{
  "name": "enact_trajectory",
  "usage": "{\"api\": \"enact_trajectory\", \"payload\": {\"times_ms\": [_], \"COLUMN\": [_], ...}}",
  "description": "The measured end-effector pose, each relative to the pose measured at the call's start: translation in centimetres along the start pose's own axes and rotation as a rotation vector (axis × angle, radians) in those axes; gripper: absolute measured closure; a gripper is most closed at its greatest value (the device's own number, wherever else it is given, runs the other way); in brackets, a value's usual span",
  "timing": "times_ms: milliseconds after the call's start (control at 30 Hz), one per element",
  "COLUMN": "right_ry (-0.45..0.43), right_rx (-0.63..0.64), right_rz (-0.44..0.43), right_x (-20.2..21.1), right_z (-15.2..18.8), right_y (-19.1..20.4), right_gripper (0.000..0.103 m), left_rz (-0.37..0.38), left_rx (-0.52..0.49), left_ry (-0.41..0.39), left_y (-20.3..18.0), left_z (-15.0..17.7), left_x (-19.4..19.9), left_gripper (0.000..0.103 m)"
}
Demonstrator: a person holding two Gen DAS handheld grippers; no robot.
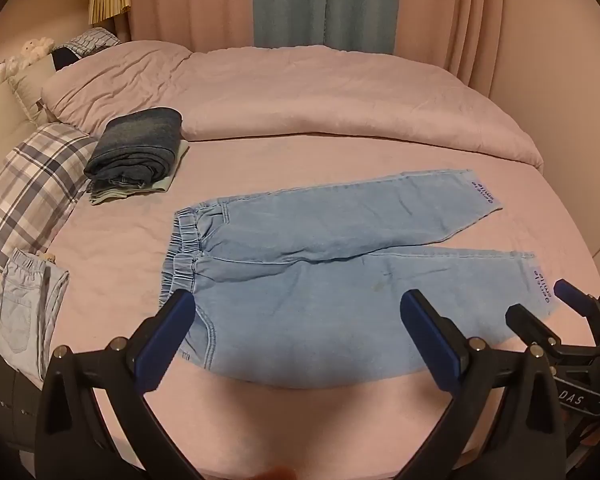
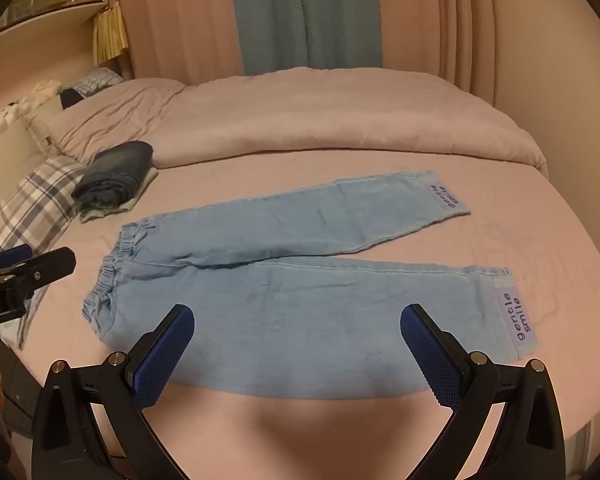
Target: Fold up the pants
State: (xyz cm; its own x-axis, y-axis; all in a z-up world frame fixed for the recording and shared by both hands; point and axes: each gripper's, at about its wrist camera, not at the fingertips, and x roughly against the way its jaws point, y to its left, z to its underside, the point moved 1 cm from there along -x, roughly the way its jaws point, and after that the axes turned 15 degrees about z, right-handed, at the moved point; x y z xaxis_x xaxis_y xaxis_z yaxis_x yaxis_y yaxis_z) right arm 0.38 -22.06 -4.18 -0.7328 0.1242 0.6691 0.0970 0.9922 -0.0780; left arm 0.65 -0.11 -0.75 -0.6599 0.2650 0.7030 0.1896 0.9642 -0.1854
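Two views take in one pink bed, and beyond both pairs of fingers a pair of light blue pants lies flat on its sheet, waistband to the left, the two legs running right and splitting apart toward the cuffs. A rumpled pink duvet is heaped farther off, past the pants.

Only the left wrist view shows a second pale blue garment hanging over the bed's left edge, well left of the left fingers, beside a plaid pillow. A folded dark denim stack sits beyond the waistband in both views. Only the right wrist view lets the cuff label be read: "gentle smile", just past the right-hand finger.

Each view catches the other tool at its edge: the right gripper low on the right, the left gripper at the far left.

Left gripper's fingers are spread wide, nothing between them, hovering over the waist end and near leg. Right gripper is likewise spread wide and empty, its blue pads above the near leg; contact with the cloth cannot be told.
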Motion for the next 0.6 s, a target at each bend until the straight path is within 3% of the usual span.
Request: {"api": "enact_trajectory", "payload": {"times_ms": [300,333,600], "right_ry": [0.002,-0.001,-0.006], "right_rx": [-0.018,0.005,0.012], "right_rz": [0.026,-0.005,-0.014], "right_x": [0.0,0.2,0.4], "right_z": [-0.1,-0.2,-0.4], "right_y": [-0.1,0.7,0.7], "right_gripper": [0.001,0.001,0.001], "left_rz": [0.025,0.022,0.037], "left_rx": [0.018,0.01,0.0], "left_ry": [0.014,0.002,0.0], "left_y": [0.4,0.1,-0.2], "left_z": [-0.3,0.1,0.1], "left_x": [-0.3,-0.2,-0.1], "left_gripper": [0.0,0.0,0.0]}}
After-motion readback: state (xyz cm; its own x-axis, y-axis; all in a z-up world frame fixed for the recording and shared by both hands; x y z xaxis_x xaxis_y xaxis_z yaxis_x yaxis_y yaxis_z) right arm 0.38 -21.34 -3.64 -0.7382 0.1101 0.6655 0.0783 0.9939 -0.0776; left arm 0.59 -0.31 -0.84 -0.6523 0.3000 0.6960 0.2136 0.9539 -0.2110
